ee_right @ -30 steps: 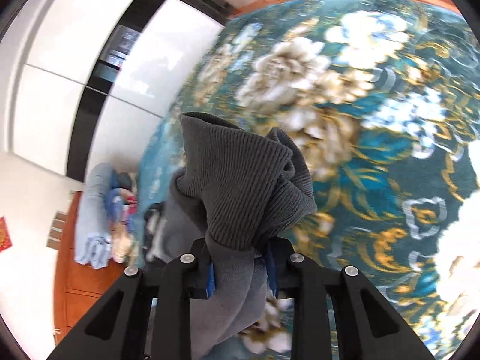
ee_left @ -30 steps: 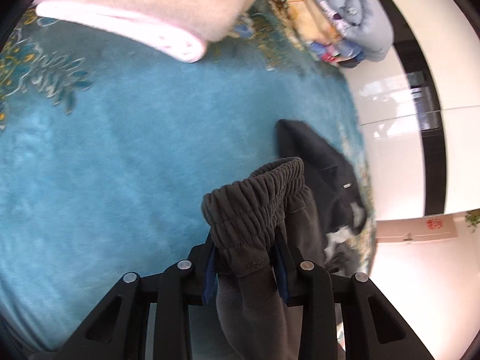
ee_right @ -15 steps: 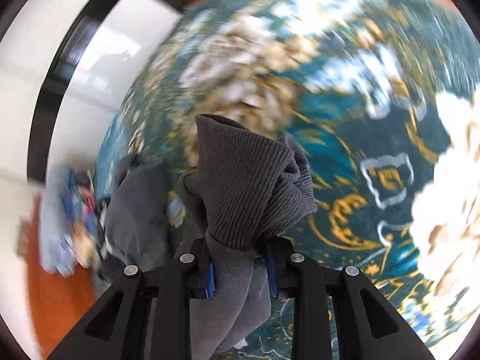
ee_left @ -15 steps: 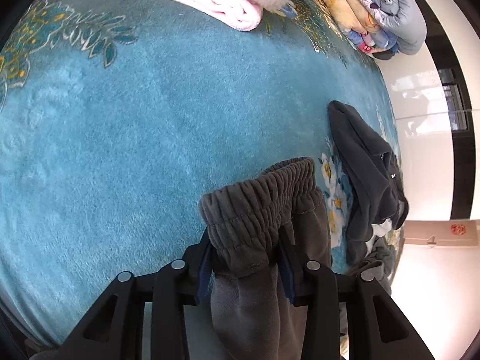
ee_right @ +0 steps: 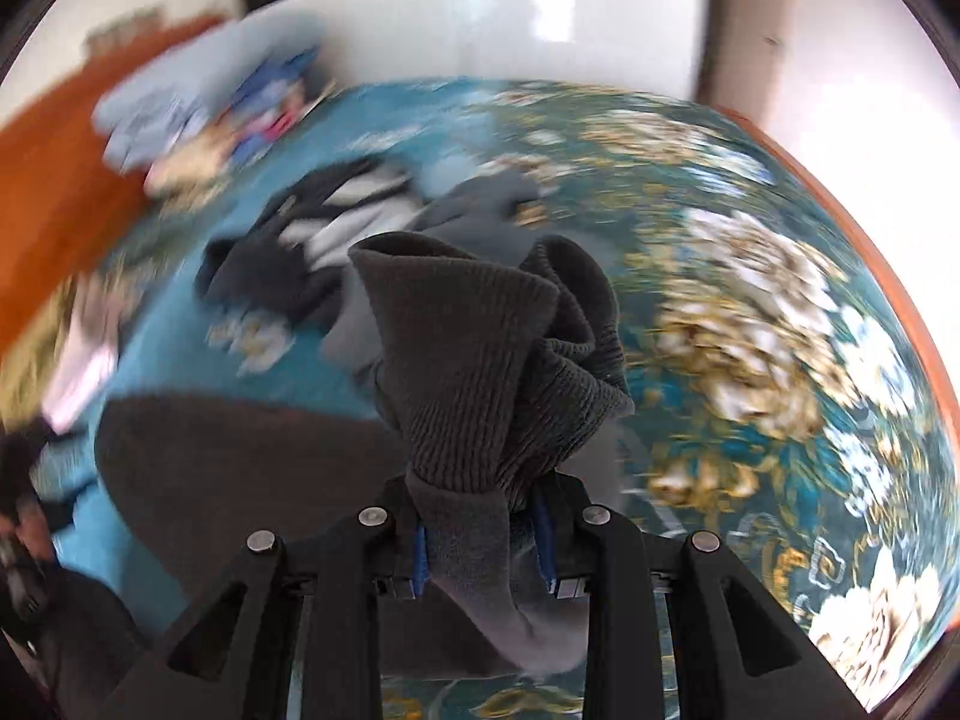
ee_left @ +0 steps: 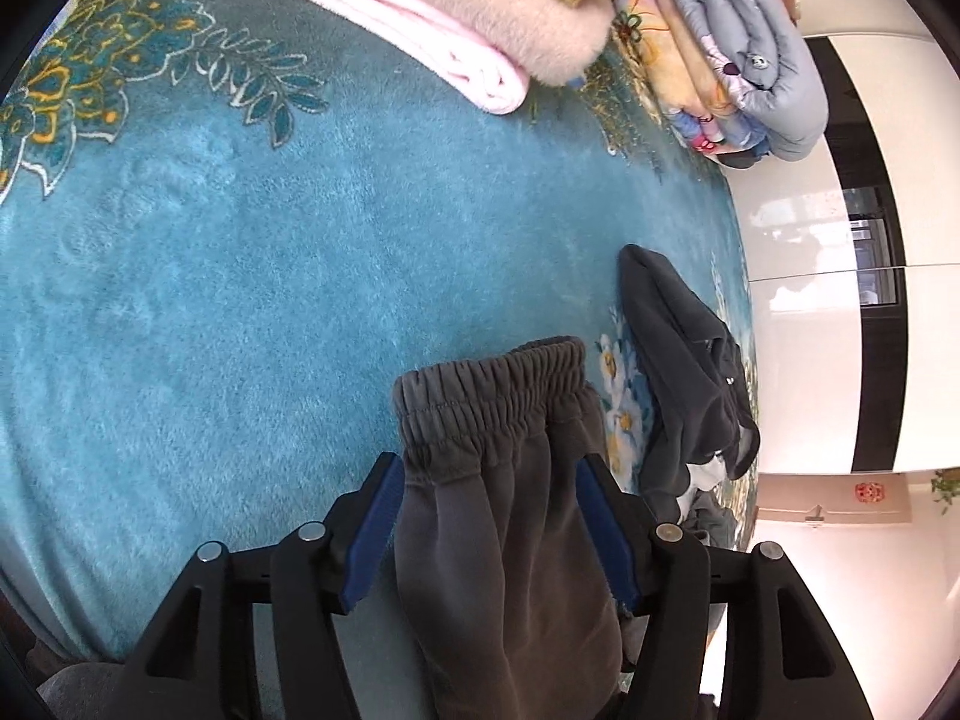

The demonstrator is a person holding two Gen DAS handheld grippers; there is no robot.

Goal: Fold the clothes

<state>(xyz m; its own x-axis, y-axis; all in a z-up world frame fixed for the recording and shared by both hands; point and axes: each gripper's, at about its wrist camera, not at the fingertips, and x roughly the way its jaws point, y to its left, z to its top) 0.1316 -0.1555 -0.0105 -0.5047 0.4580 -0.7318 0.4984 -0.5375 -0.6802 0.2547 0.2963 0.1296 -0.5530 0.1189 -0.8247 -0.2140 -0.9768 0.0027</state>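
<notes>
Grey sweatpants lie across both views. In the left wrist view their elastic waistband rests on the blue blanket between my left gripper's spread blue pads, which stand apart from the cloth. In the right wrist view my right gripper is shut on the pants' ribbed cuff, bunched above the fingers. The view is motion-blurred. A dark grey jacket lies crumpled to the right of the waistband; it also shows in the right wrist view.
A blue floral blanket covers the bed. Folded pink and olive blankets and a stack of rolled quilts sit at the far edge. White wardrobe doors stand beyond the bed. An orange wooden bed frame borders it.
My left gripper has opened and let go of the waistband, which now lies flatter on the blanket. My right gripper has swung round fast, still holding the cuff.
</notes>
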